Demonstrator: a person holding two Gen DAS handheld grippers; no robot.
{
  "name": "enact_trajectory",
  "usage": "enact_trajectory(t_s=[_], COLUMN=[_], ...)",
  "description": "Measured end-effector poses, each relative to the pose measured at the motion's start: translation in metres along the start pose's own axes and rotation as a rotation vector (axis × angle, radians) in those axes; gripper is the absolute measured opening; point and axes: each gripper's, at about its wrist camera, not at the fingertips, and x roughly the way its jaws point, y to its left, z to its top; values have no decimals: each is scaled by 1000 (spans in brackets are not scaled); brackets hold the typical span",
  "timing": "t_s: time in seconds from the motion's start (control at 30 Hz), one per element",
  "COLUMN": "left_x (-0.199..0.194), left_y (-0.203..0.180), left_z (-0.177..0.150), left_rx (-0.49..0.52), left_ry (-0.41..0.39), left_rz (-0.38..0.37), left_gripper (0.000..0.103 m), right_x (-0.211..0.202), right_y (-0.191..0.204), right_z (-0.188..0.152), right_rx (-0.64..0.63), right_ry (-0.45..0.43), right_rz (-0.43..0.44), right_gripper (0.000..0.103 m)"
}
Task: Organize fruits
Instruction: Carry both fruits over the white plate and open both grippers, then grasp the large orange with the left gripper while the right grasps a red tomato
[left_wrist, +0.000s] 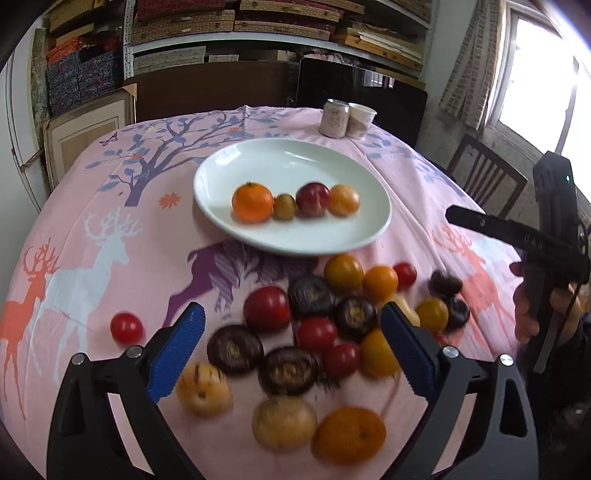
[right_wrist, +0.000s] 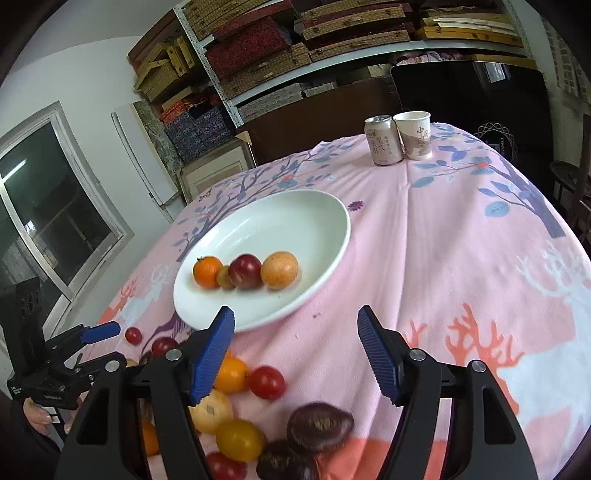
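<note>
Step in hand: between picks, judged; four fruits already sit in a row on the white plate (left_wrist: 229, 155), and the loose pile of fruit (left_wrist: 332, 325) is yet to be sorted.
Left gripper (left_wrist: 291, 347): jaws spread wide, nothing between the pads; it hovers over the pile, a red tomato (left_wrist: 266, 308) and dark purple fruits just ahead.
Right gripper (right_wrist: 295, 354): jaws apart, empty; a dark purple fruit (right_wrist: 319, 426) lies below, between the fingers (not touching).
Plate row: mandarin (left_wrist: 252, 202), small olive fruit, red plum, yellow-orange fruit.
Next move: likely lower, centre on one fruit, close gently (round fruit may roll).
Stray: cherry tomato (left_wrist: 126, 327), apart at left.
</note>
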Motion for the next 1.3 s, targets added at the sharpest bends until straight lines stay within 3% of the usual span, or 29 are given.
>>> enact_trajectory(t_s=[0.17, 0.33, 0.53, 0.6, 0.67, 0.9, 0.97, 1.13, 1.2, 1.3], left_x=[-20, -29, -23, -16, -7, 8, 5, 1, -1, -9], left_y=[-18, -20, -36, -44, -50, -56, -53, -46, -45, -42], left_z=[-55, -87, -95, -95, -93, -89, -88, -89, -89, -89], left_rx=[88, 62, 67, 80, 85, 82, 70, 29, 21, 13], left_ry=[9, 27, 3, 13, 35, 41, 8, -17, -27, -57], left_rz=[43, 21, -7, 1, -1, 30, 38, 6, 7, 9], left_gripper=[94, 94, 93, 84, 67, 65, 46, 45, 45, 45], right_x=[-28, -44, -58, -62, -65, -63, -60, -50, -40, -28], right_y=[7, 23, 35, 40, 44, 37, 43, 66, 75, 80], right_z=[-39, -71, -88, -92, -94, -101, -105, -113, -115, -115], right_rx=[-38, -115, -121, -142, -163, -135, -177, -270, -298, -296], right_ry=[23, 52, 57, 52, 45, 60, 50, 75, 110, 137], right_rz=[-73, -121, -104, -116, -129, -121, -163, -83, -66, -70], right_gripper=[78, 86, 86, 86, 87, 88, 84, 69, 54, 53])
